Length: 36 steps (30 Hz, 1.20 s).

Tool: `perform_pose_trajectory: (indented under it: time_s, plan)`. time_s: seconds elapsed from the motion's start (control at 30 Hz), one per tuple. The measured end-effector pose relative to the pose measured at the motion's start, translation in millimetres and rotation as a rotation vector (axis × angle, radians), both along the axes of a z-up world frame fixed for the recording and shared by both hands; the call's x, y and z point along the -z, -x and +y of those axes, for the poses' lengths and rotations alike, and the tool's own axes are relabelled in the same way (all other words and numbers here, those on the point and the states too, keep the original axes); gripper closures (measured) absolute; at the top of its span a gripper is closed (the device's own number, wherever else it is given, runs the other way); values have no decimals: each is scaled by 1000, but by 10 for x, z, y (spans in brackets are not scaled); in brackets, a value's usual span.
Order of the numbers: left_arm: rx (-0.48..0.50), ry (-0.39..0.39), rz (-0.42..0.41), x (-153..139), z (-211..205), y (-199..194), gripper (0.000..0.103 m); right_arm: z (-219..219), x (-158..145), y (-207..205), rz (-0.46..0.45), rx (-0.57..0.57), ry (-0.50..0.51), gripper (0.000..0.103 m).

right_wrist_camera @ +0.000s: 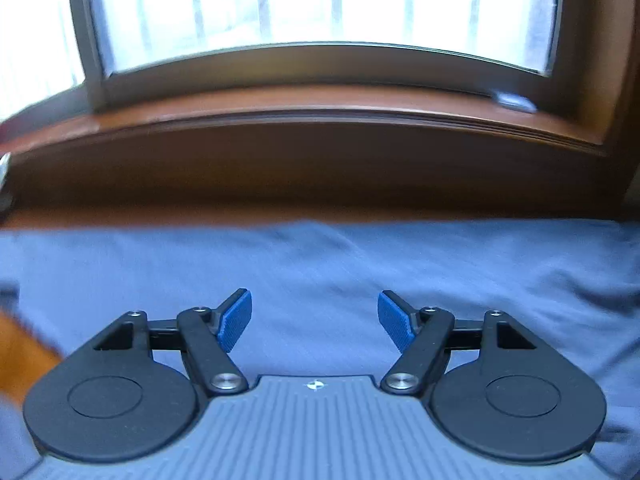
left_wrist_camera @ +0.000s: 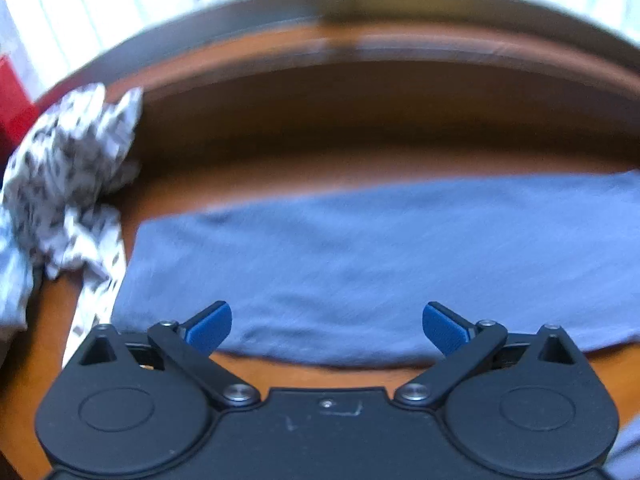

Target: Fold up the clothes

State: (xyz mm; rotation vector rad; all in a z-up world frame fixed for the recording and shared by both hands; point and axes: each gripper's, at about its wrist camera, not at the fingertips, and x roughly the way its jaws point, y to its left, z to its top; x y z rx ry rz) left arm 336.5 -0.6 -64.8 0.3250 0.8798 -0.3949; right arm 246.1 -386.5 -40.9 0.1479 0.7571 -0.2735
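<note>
A grey-blue garment (left_wrist_camera: 360, 264) lies flat as a long folded band across the wooden table (left_wrist_camera: 320, 168). My left gripper (left_wrist_camera: 327, 326) hovers over its near left part, jaws wide open, nothing between the blue pads (left_wrist_camera: 210, 328). In the right wrist view the same grey-blue garment (right_wrist_camera: 320, 264) fills the lower half of the picture. My right gripper (right_wrist_camera: 315, 322) hangs above it, open, with the blue pads (right_wrist_camera: 236, 322) apart and empty.
A crumpled white cloth with dark print (left_wrist_camera: 64, 184) is heaped at the table's left end, beside the garment's left edge. Something red (left_wrist_camera: 12, 96) stands behind it. A wooden windowsill (right_wrist_camera: 320, 108) and bright window (right_wrist_camera: 320, 8) run along the far side.
</note>
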Motion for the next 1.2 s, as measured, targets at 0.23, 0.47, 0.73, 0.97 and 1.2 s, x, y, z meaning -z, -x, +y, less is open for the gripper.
perform_pose_trajectory:
  time_s: [0.23,0.47,0.73,0.97,1.2]
  plan:
    - [132,140,68,-279,-1308,579,0,-916,-201,1020,149,-83,-19,30]
    - [232,169,113,-30,-2781,1310,1,-1698,-172,1346,105,-195,-27,30]
    - [258,-9,132,321,-3425,1666,0,-1710,309,572,26,-395,-89,32]
    - [240,-20,178,437,-3354,1642,0,-1789,692,116,20,-430,-52,37]
    - [225,-23,180,414,-3287,1663,0,-2407,707,94,5,-142,13,39]
